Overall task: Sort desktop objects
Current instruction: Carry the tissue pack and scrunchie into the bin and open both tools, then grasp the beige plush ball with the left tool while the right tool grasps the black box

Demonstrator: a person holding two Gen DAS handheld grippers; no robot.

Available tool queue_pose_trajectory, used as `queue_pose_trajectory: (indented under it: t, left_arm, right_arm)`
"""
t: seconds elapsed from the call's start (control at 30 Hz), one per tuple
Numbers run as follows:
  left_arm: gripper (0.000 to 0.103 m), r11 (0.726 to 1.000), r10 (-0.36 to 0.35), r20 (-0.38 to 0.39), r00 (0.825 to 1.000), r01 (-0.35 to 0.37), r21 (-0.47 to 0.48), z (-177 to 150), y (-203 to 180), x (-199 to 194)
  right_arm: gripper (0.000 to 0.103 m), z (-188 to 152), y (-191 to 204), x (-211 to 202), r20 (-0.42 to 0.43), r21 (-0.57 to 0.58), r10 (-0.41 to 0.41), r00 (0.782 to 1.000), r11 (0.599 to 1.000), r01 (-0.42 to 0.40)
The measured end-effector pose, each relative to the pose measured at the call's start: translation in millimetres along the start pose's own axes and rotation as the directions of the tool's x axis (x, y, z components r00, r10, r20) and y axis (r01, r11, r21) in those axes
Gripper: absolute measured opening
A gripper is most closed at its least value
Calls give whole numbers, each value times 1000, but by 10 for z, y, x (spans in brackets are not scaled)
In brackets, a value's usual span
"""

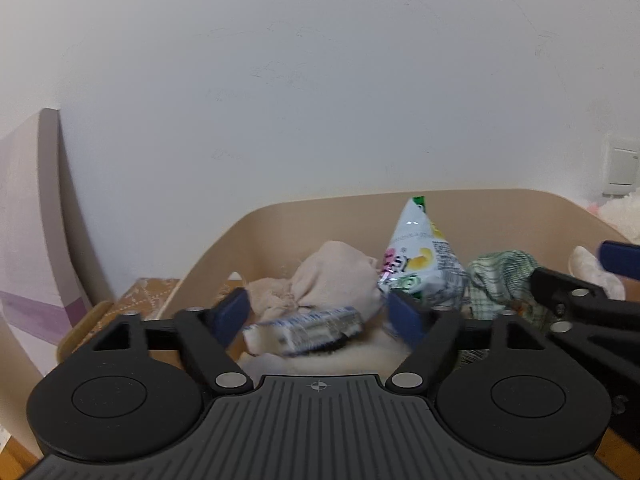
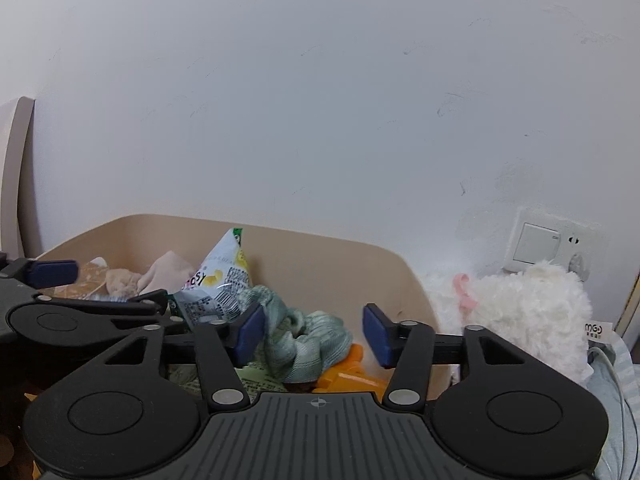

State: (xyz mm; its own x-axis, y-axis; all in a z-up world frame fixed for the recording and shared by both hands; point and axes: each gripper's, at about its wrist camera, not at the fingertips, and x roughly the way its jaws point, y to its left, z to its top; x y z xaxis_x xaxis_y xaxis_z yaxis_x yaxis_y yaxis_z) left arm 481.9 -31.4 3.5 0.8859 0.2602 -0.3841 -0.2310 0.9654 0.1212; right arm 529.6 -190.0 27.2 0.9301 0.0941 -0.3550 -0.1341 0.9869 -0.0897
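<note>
The left hand-held gripper (image 1: 320,314) stands spread, its blue pads clear on both sides of a small blue-and-white foil-wrapped packet (image 1: 304,330) that looks blurred and lies just in front of them, not pinched. The right hand-held gripper (image 2: 314,332) is likewise spread; a crumpled pale-green knitted cloth (image 2: 304,340) sits between and just beyond its pads, with neither pad pressing on it as far as the view shows.

Around them rises the curved wall of a beige plastic bin (image 1: 500,212). Inside it, from the left wrist view, lie a bunched beige fabric piece (image 1: 328,276), an upright white-and-green snack bag with yellow print (image 1: 420,252) leaning near the back wall, and the green cloth to the right. Under the green cloth the right wrist view shows an orange plastic item (image 2: 348,376), partly hidden. Outside the bin, to the right, sits a fluffy white plush toy (image 2: 528,312) below a white wall switch and socket plate (image 2: 552,244).

Judging by this, the sorting is well along: several things are already gathered in the bin, and both packet and cloth appear freshly let go there. The surface itself is hardly in view, so what is left to collect cannot be told.
</note>
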Motion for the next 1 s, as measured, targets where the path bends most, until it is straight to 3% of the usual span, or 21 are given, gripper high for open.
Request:
queue_pose_trajectory:
  t: [0.3,0.37,0.53,0.7,0.83,0.93,1.0]
  left_arm:
    - [84,1000,15,10,1000,-15,16,-24,21,-119]
    - [84,999,26,29,999,-27,38,-23,12,-221]
    - [85,995,46,73,996,-52,86,-17,33,-533]
    - [85,999,20,93,996,-24,49,-19,162,-939]
    - [87,999,-22,41,999,21,24,-62,252,-1179]
    - [87,996,-50,-33,998,52,75,-197,190,-1324]
    - [87,994,-47,-29,998,50,99,-289,140,-1432]
  right_arm:
    - [82,60,-14,-214,43,-9,-30,999,999,31]
    - [90,88,-12,-292,60,-9,-40,997,999,41]
    - [97,93,-198,-648,92,28,-49,995,999,47]
    - [103,-1,-330,-935,88,68,-46,995,997,40]
    - [103,-139,-414,-1113,55,73,-63,996,996,59]
    - [103,-264,-505,-1232,19,113,-54,998,992,52]
    - [103,-367,-577,-1298,1,159,-34,999,987,33]
